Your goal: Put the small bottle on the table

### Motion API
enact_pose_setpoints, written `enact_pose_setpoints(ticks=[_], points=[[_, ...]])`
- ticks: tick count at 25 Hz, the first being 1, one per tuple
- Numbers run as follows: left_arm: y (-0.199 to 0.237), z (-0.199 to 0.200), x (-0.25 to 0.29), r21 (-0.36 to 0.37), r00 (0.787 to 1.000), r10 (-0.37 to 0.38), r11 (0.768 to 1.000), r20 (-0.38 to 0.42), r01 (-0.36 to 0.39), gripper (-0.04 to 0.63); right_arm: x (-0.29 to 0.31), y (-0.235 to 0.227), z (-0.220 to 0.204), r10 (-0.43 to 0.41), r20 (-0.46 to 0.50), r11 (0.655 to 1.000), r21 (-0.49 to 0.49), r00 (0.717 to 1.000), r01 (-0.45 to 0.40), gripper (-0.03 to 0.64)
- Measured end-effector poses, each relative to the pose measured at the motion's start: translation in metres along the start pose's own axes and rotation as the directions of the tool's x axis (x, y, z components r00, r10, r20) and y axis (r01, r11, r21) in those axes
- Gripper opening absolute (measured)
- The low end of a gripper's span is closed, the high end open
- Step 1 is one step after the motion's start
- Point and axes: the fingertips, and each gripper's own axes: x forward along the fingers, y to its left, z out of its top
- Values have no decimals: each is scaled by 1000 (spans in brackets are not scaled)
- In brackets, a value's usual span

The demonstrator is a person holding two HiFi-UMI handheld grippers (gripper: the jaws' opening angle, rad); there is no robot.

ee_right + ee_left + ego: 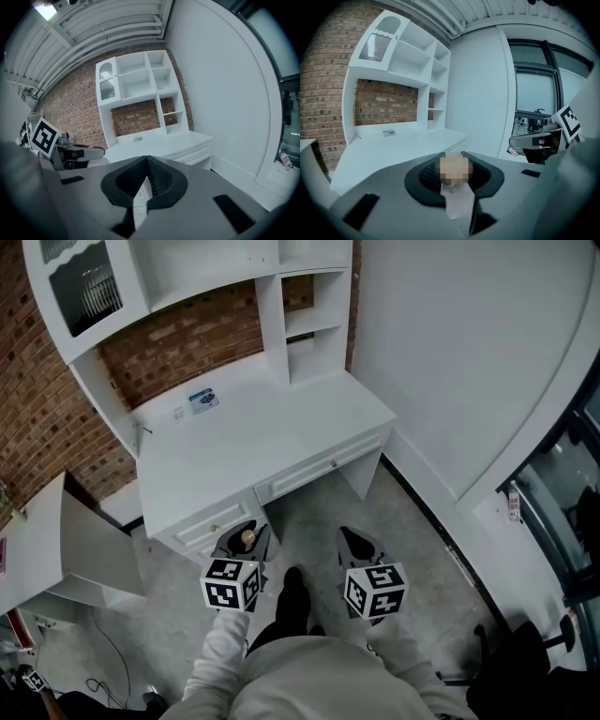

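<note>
Two tools face white table (253, 437), brick wall (178, 343): left tool (245, 540) grips small bottle (458, 206), right tool (146, 161) closed.

Place: a home-study or small-office setting inside a loft-style building.
Furniture: a white worktop (253, 442) with drawers (314, 474) under its front edge. It carries a white hutch of open shelves (309, 329) and a cabinet door with a glass pane (84, 292).
Walls: exposed red brick (37, 418) behind the desk, and a smooth white curved wall (469, 352) beside it.
Floor: bare grey concrete (412, 587).
Ceiling: white ribbed panels (108, 37).
Windows: tall dark-framed glazing (539, 89).
</note>
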Motion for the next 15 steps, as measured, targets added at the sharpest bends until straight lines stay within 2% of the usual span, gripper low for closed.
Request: enact_pose_setpoints(ticks=[15], points=[[70,39,103,-3,1000,-28,1000,4,28,117,113,-33,38,-18,-22,1000,1,1000,18,28]])
